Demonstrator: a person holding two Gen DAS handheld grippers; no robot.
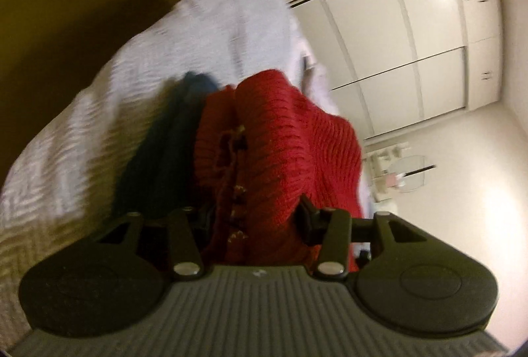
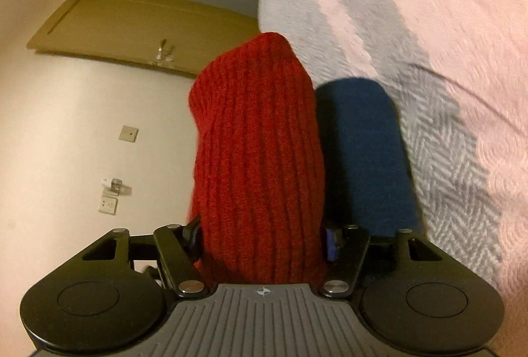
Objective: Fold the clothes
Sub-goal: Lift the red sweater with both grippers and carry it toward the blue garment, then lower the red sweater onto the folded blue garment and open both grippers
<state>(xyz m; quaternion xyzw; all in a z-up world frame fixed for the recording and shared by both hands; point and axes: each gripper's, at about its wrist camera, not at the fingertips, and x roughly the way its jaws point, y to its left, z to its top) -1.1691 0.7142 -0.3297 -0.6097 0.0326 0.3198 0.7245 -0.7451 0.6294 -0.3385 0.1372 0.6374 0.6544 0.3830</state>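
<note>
Red knit sweater (image 1: 280,152) clamped in both grippers, left gripper (image 1: 254,225) and right gripper (image 2: 260,241), jaws closed on bunched fabric. Its long axis runs straight away from each camera. Blue garment (image 2: 363,152) just beside it, above the bed (image 2: 445,60).

Left wrist camera is sitting just behind my left gripper (image 1: 257,225), looking forward along it, tilted, with the wardrobe doors (image 1: 396,43) beyond. Right wrist camera is looking likewise past my right gripper (image 2: 262,244), facing a brown door (image 2: 132,27). Both are viewing very close on the red knit garment (image 1: 280,142) (image 2: 257,142). Both are sharing the blue garment (image 1: 171,132) (image 2: 366,152) and bed cover (image 1: 181,37) (image 2: 445,76).
</note>
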